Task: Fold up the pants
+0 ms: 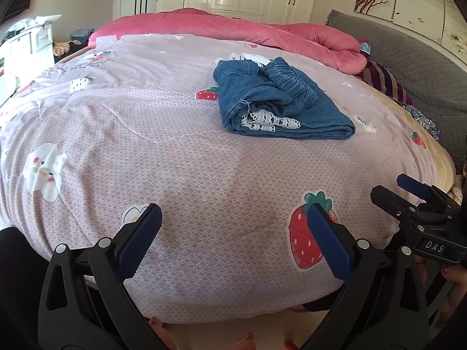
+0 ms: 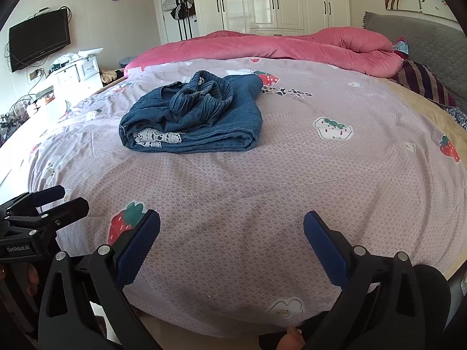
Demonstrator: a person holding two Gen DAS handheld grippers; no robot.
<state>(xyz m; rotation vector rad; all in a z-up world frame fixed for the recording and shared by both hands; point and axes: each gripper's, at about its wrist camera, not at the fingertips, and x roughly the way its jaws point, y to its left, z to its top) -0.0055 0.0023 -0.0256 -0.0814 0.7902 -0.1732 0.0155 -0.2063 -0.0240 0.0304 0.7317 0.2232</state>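
Denim pants (image 1: 280, 99) folded w/ lace trim, on quilted bedspread (image 1: 175, 160), left gripper (image 1: 233, 227) & right gripper (image 2: 232, 230) spread wide.

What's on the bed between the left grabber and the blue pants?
Only bare strawberry-print bedspread lies between the left gripper and the pants, seen in the left wrist view.

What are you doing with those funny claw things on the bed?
A person holds a two-finger gripper in each hand and is folding pants. The blue denim pants lie in a folded bundle on the strawberry-print bedspread, with white lace trim peeking out of the near edge. The left gripper and the right gripper are both open, holding nothing, and hover at the near edge of the bed, well short of the pants. A rolled pink quilt lies behind them.
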